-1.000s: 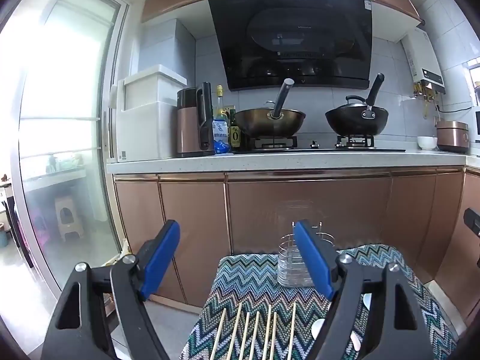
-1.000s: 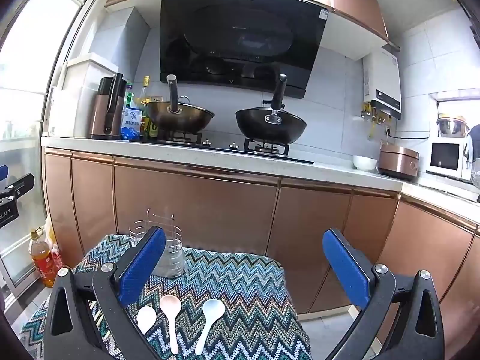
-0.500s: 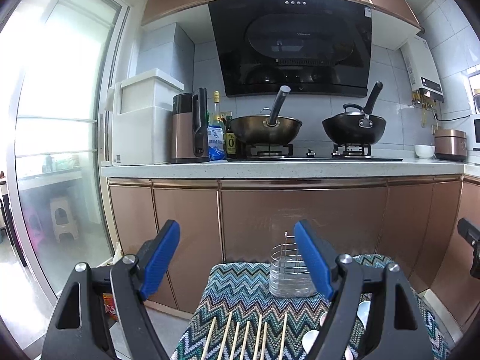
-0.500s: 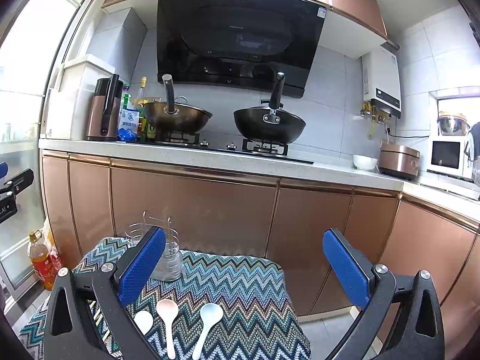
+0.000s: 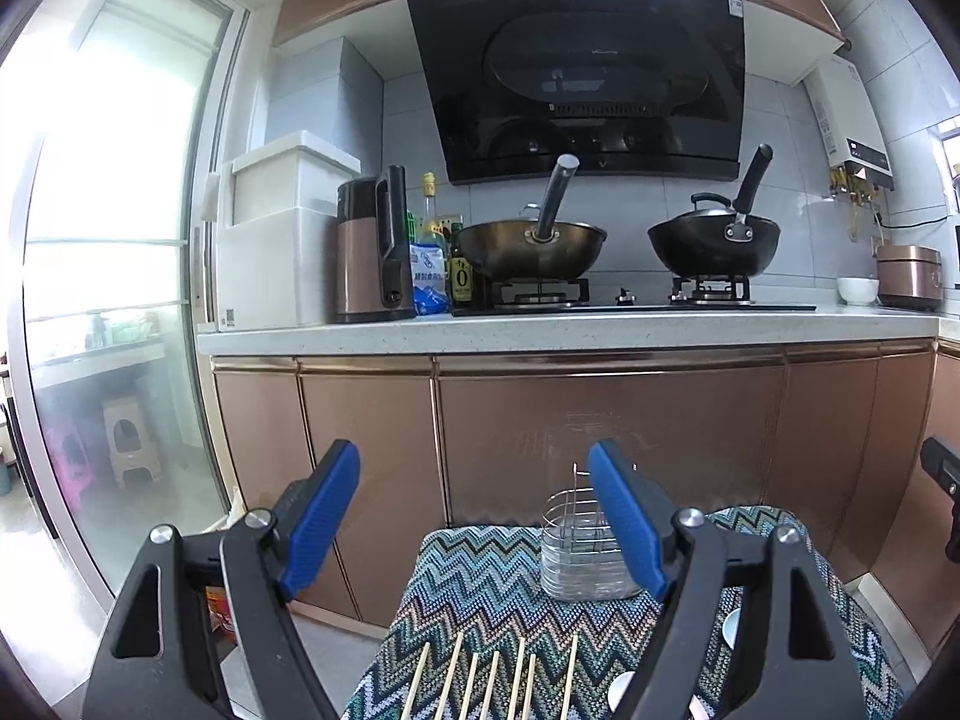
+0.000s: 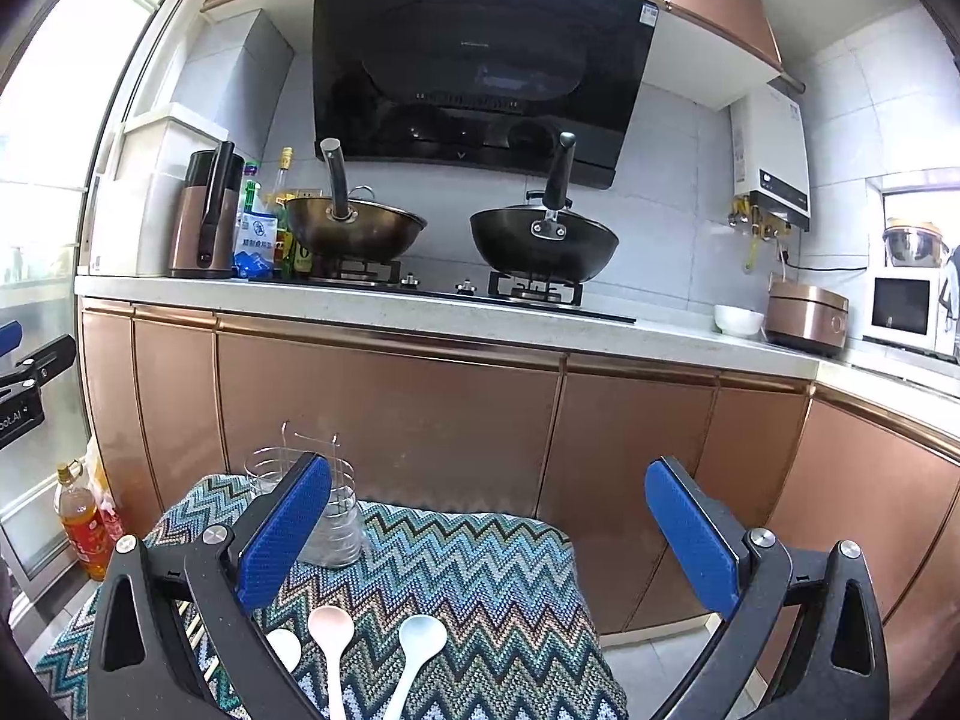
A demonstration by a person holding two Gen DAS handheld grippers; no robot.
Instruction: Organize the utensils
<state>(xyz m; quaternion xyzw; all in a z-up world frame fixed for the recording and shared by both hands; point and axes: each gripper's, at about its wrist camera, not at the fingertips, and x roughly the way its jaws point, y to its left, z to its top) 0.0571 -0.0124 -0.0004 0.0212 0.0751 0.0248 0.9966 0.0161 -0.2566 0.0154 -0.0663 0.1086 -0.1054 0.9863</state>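
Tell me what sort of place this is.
A home kitchen, most likely: a black range hood hangs over two woks on a gas stove, with a white microwave on the counter.

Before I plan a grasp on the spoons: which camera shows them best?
The right wrist view: three spoons lie side by side on the zigzag cloth, bowls clear between the open right gripper's fingers. The left wrist view shows only slivers of white behind its right finger, beside the chopsticks.

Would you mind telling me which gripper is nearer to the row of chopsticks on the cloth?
Left. The left gripper hovers open directly above the chopsticks; the right gripper hangs open over the spoons, off to their right.
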